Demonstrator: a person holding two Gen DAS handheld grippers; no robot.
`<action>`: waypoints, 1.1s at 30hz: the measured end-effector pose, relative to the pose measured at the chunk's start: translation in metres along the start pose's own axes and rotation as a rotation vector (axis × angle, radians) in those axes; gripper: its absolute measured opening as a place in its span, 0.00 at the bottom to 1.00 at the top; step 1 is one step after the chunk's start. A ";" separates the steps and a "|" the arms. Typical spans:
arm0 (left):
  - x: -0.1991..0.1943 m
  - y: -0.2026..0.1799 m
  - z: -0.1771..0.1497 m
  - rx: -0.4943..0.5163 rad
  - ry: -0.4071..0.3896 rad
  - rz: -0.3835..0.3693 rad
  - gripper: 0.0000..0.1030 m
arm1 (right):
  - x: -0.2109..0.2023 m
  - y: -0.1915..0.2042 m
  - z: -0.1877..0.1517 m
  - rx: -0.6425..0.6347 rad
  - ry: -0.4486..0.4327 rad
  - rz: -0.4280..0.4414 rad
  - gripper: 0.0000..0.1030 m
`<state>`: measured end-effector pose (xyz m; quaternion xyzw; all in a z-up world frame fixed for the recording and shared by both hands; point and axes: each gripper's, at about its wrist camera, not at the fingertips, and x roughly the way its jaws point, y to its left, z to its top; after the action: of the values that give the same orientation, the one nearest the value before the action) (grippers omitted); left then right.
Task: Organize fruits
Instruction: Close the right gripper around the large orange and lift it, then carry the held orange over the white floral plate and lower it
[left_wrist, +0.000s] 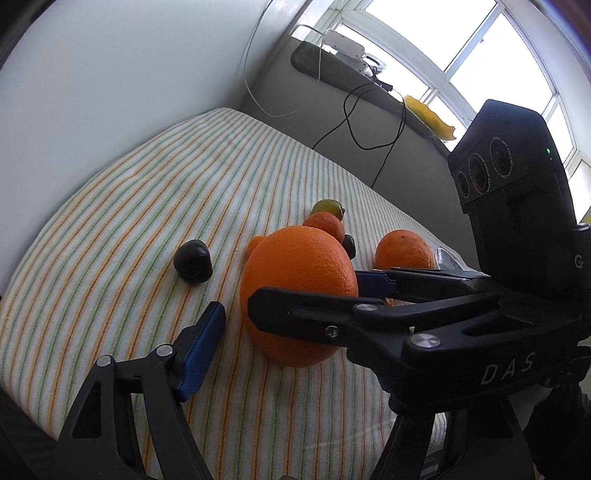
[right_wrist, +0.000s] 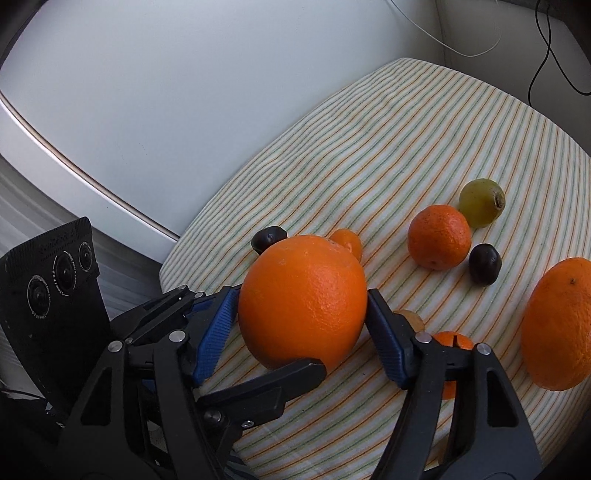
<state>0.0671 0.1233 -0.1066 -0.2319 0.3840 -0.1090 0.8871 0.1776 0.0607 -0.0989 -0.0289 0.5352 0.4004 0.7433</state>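
On the striped cloth (right_wrist: 388, 147) covering the surface, the large orange (right_wrist: 303, 299) sits upright between the blue pads of the right gripper (right_wrist: 301, 314), whose fingers (right_wrist: 216, 328) press or nearly press its sides, so it looks grasped. The left gripper (left_wrist: 291, 317) reaches in from the other side; its fingers are spread wide, one pad lying on the cloth just beside the orange, holding nothing. I judge the orange firm, fairly heavy and round, with pebbled skin giving fair grip; holding across its widest middle suits it, since a grip higher up could let it roll out. Nearby lie a second orange (right_wrist: 557, 325), a mandarin (right_wrist: 439, 236), a green fruit (right_wrist: 480, 201) and dark plums (right_wrist: 484, 264).
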 end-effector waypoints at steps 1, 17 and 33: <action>0.001 0.000 0.000 -0.002 0.001 -0.010 0.64 | -0.002 -0.002 0.000 0.004 0.001 0.007 0.68; -0.007 -0.014 0.003 0.035 -0.033 0.022 0.63 | -0.018 -0.012 -0.003 0.040 -0.027 0.043 0.68; -0.013 -0.067 0.014 0.135 -0.075 -0.010 0.63 | -0.090 -0.028 -0.023 0.059 -0.132 0.020 0.68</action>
<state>0.0670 0.0742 -0.0569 -0.1773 0.3412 -0.1304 0.9139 0.1678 -0.0201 -0.0458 0.0249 0.4968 0.3928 0.7734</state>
